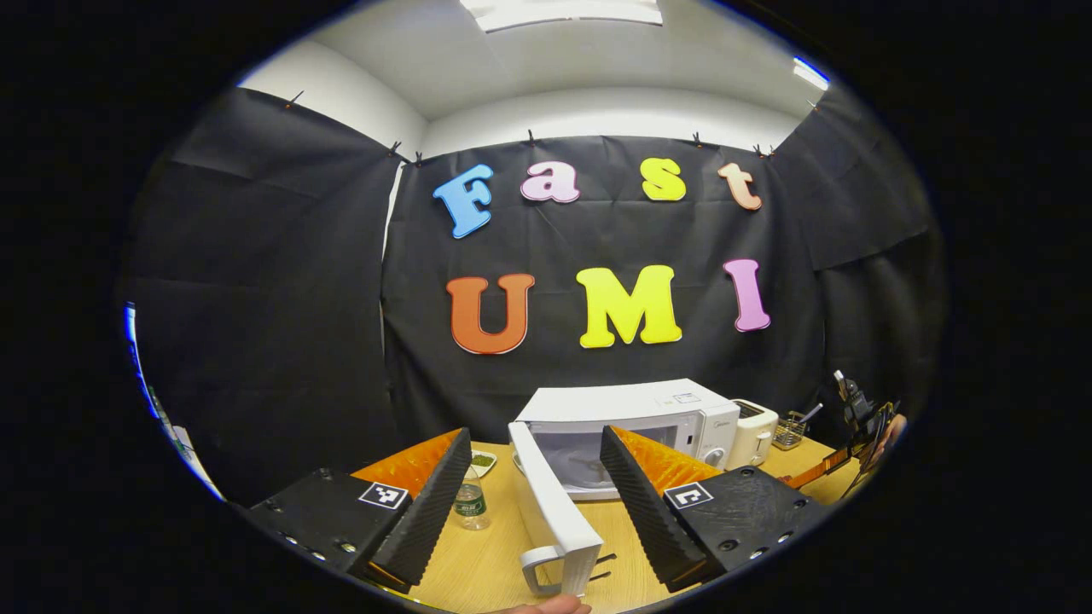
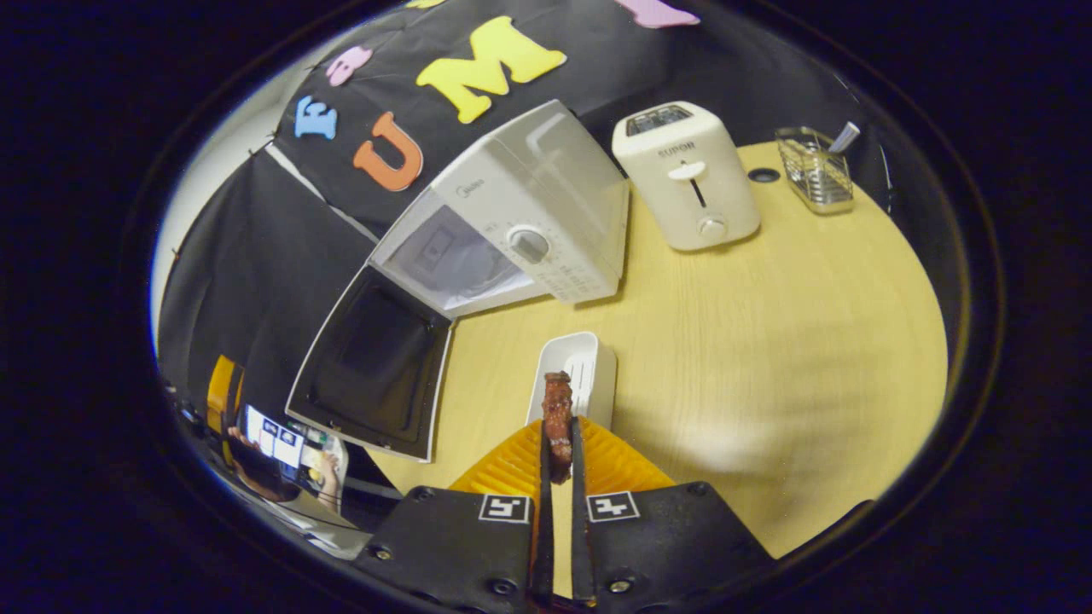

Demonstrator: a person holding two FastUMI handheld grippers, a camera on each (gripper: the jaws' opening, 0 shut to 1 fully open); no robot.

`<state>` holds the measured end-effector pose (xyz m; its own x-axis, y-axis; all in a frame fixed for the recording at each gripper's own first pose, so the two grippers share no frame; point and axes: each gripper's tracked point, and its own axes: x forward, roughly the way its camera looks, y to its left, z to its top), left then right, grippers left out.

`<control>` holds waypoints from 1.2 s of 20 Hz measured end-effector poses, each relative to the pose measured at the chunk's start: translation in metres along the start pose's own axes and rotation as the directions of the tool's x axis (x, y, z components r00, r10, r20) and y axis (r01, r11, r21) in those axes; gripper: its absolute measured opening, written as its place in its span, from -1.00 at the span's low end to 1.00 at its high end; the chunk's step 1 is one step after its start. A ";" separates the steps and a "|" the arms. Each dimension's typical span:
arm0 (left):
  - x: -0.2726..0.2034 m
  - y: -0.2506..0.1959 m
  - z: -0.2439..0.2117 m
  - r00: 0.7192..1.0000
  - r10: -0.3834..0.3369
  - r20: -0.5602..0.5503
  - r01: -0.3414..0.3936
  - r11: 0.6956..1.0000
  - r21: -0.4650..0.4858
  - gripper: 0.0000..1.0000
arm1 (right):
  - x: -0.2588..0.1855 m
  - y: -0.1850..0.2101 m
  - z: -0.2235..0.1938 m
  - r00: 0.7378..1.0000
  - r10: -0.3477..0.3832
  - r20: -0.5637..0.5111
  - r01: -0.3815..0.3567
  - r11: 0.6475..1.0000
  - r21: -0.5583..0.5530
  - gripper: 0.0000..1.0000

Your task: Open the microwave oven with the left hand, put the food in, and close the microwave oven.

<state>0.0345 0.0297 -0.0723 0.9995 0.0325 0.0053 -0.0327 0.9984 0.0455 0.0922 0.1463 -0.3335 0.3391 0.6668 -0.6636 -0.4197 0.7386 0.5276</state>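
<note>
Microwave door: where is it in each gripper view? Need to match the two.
Left gripper view: the open microwave door is low centre, edge-on between this gripper's fingers, handle nearest the camera.
Right gripper view: the door is left of centre, swung wide, its dark inner face showing.
Shared landmark: the toaster beside the microwave.

White microwave (image 2: 529, 213) is showing a dark door window (image 2: 371, 367); beside the microwave, the cream toaster (image 2: 687, 175) and silvery wire basket (image 2: 815, 179) are sitting on pale wood-grain table (image 2: 768, 341); reddish-brown food (image 2: 557, 418) is lying before a white tray (image 2: 573, 375)
</note>
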 end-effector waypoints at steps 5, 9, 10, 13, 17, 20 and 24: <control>-0.009 -0.006 -0.009 0.999 -0.044 0.006 0.044 0.999 -0.024 0.87 | -0.015 0.028 0.007 0.983 -0.131 0.130 0.159 0.960 -0.232 -0.77; -0.015 -0.001 -0.012 0.999 -0.048 0.004 0.048 0.999 -0.014 0.86 | -0.010 0.057 0.013 0.957 -0.182 0.227 0.251 0.913 -0.323 -0.78; -0.016 0.000 -0.012 0.999 -0.046 0.007 0.046 0.999 -0.005 0.86 | -0.007 0.063 0.017 0.948 -0.193 0.255 0.275 0.899 -0.342 -0.78; -0.018 0.000 -0.012 0.998 -0.059 0.014 0.059 0.998 -0.008 0.86 | 0.009 0.077 0.027 0.918 -0.220 0.330 0.341 0.862 -0.376 -0.77; -0.019 0.009 -0.015 0.998 -0.066 0.010 0.067 0.997 -0.032 0.69 | 0.041 0.098 0.044 0.892 -0.218 0.395 0.379 0.837 -0.394 -0.77; -0.018 0.017 -0.020 0.998 -0.066 0.001 0.066 0.997 -0.034 0.86 | 0.067 0.116 0.057 0.875 -0.201 0.440 0.393 0.826 -0.405 -0.77; -0.013 0.020 -0.030 0.996 -0.084 -0.017 0.083 0.995 -0.051 0.87 | 0.111 0.139 0.077 0.854 -0.193 0.483 0.402 0.834 -0.378 -0.77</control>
<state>0.0208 0.0511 -0.1013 0.9986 -0.0511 -0.0160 0.0511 0.9987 -0.0049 0.1368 0.3306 -0.2935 0.7774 0.4749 -0.4124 -0.5315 0.8466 -0.0272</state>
